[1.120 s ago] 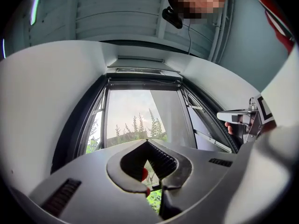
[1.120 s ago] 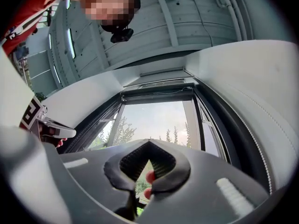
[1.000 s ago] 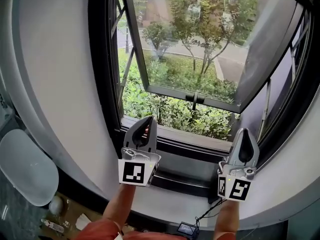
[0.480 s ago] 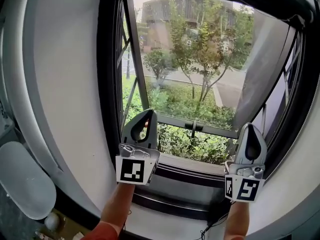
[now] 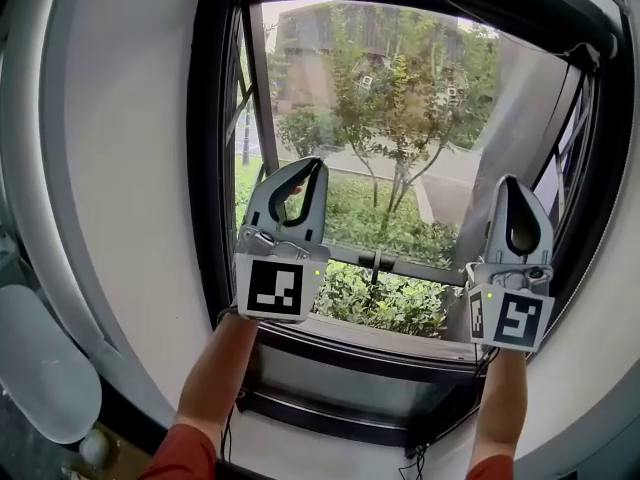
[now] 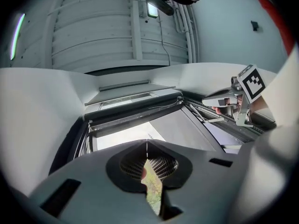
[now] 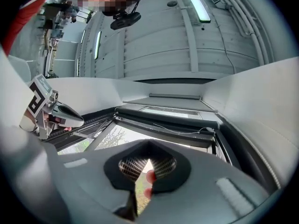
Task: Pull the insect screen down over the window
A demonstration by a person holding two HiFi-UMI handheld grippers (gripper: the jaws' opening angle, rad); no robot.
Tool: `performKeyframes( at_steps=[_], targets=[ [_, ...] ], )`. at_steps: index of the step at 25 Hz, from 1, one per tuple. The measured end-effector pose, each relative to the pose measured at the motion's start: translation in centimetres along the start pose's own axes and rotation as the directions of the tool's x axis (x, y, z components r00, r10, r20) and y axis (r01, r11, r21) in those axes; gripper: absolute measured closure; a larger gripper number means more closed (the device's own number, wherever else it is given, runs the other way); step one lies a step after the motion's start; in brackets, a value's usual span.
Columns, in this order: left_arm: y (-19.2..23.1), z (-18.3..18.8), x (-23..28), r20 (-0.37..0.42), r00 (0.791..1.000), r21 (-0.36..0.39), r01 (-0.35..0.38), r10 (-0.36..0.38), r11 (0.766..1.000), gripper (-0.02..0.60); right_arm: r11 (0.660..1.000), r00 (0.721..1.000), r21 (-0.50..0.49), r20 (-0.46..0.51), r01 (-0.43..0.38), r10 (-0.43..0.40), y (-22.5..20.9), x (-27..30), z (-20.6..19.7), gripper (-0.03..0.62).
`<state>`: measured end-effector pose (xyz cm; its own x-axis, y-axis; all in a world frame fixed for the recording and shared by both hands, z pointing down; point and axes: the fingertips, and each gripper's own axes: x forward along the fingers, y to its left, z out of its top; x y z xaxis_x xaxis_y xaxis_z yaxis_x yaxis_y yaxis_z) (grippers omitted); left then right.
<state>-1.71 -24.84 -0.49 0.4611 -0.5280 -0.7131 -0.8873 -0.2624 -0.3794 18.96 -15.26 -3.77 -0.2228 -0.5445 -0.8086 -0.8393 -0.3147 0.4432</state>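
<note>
Left tongs (image 5: 299, 164) and right tongs (image 5: 519, 181) have risen, shut, before the window (image 5: 212, 168)

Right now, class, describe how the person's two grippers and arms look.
The left gripper and right gripper are both grey, tapering to rounded tips around a dark teardrop opening. Each carries a white cube with black square markers. The sleeves are red-orange.
</note>
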Motion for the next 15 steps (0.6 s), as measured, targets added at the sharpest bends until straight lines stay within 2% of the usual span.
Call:
performKeyframes(
  at_steps=[7,15],
  targets=[
    [-0.4,3.8,3.1,0.071,0.997,0.029,0.007,-0.009,1.0,0.575,0.998,0.999,-0.053,0.029,-0.018,0.019,-1.1,2.8,1.5,0.585],
    [0.1,7.2,5.3,0.127,0.991,0.065,-0.041,0.032,0.997,0.575,0.997,0.997,-0.069,0.076,-0.019,0.024,-3.7,4.6,2.7,0.585]
  ],
)
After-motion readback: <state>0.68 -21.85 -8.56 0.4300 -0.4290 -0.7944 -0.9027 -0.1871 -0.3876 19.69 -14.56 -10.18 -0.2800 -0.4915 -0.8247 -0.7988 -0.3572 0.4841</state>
